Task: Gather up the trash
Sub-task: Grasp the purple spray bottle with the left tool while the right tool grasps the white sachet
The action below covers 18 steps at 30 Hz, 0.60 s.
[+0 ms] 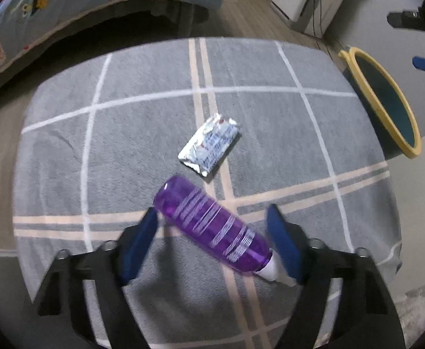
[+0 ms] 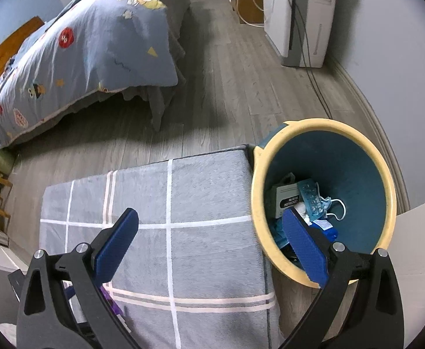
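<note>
We see a purple bottle [image 1: 212,226] lying on its side on a grey checked rug [image 1: 131,133], slanting between the blue pads of our left gripper [image 1: 215,238]. The jaws are partly closed around it; the right pad is at its white cap, the left just beside its body, grip not yet firm. A torn silver wrapper [image 1: 209,148] lies at twelve o'clock. Our right gripper [image 2: 209,247] gapes wide, empty. The yellow-rimmed bin [image 2: 323,128], already holding litter, stands at two o'clock. Next, we judge: squeeze firmly, lift, carry binward.
</note>
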### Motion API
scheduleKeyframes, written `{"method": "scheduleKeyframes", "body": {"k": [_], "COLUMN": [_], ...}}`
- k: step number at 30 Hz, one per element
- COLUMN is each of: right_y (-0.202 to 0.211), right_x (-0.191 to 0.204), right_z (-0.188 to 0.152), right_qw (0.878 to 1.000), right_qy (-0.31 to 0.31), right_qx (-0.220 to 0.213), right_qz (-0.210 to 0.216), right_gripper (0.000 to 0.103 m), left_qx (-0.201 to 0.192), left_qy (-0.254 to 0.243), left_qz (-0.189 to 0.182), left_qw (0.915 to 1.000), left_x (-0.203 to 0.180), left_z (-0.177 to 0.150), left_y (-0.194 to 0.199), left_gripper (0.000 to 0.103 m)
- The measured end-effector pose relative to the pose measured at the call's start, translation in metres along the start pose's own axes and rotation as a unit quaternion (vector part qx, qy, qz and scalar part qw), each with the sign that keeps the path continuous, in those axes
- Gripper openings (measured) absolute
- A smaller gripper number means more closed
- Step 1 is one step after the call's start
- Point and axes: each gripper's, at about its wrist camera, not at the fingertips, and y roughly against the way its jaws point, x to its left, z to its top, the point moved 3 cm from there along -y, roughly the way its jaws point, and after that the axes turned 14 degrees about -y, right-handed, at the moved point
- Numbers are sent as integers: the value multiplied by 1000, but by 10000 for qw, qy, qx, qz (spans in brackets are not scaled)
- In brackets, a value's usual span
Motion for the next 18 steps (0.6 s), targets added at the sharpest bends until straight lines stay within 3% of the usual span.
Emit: {"method": "scheduleKeyframes", "body": {"k": [7,18], "right_y": [-10,-41], "right_x": [23,81], "right_z": [-10,-63], "right_qw": [9996,9949], "right_qy": [-2,52], "right_qx": [218,887], "right_qz": [192,477], "right_gripper": [97,97], "left_qx": [-8,-87], "left_qy": [-89,154], "left_qz": [-50,448], "left_qw": [9999,9988], "left_x": [12,84], "left_z": [-2,-13], "left_y": [-1,17], "left_gripper": [41,37]}}
